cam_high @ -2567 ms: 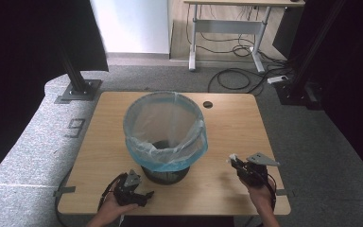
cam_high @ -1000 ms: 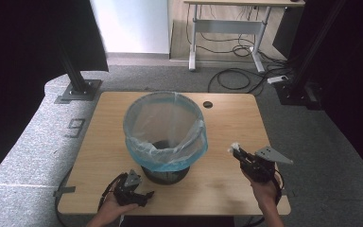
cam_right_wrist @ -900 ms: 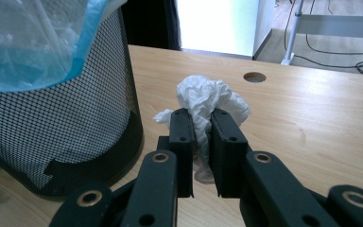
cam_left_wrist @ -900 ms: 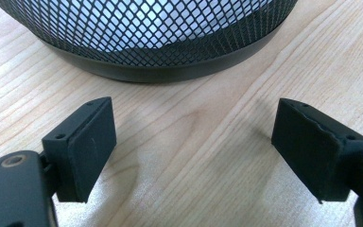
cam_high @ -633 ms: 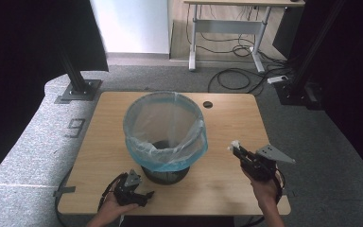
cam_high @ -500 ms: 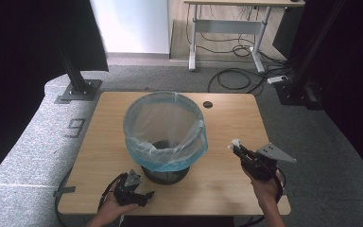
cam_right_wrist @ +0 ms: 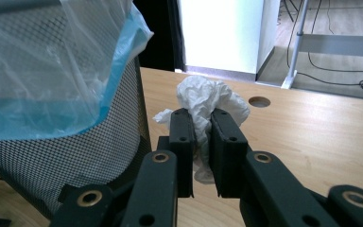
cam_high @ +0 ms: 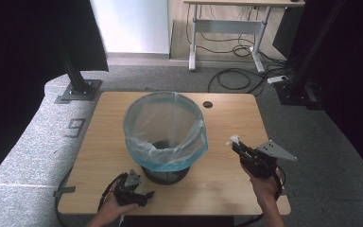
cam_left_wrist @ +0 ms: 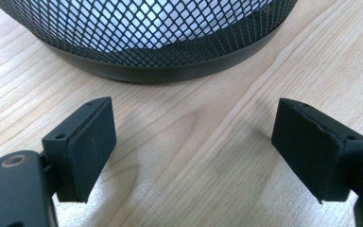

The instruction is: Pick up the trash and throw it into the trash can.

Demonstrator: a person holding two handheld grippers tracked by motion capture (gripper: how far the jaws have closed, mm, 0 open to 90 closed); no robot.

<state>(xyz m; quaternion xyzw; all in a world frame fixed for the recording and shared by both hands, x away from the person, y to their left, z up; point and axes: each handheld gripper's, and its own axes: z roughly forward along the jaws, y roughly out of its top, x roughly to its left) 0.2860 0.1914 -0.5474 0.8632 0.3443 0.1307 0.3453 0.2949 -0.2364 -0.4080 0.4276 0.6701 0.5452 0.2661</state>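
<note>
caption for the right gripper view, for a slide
Right gripper clamps a crumpled white tissue beside the blue-lined mesh bin.

A light wood-grain finish, smooth and matt, is shown by the desk. The bin is formed of black metal mesh and lined with a thin, glossy, translucent blue plastic bag. Crumpled white paper is pinched between matt black plastic pads.

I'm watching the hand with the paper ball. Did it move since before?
Yes. The right gripper with the crumpled paper went a little up and to the right, away from the bin.
</note>
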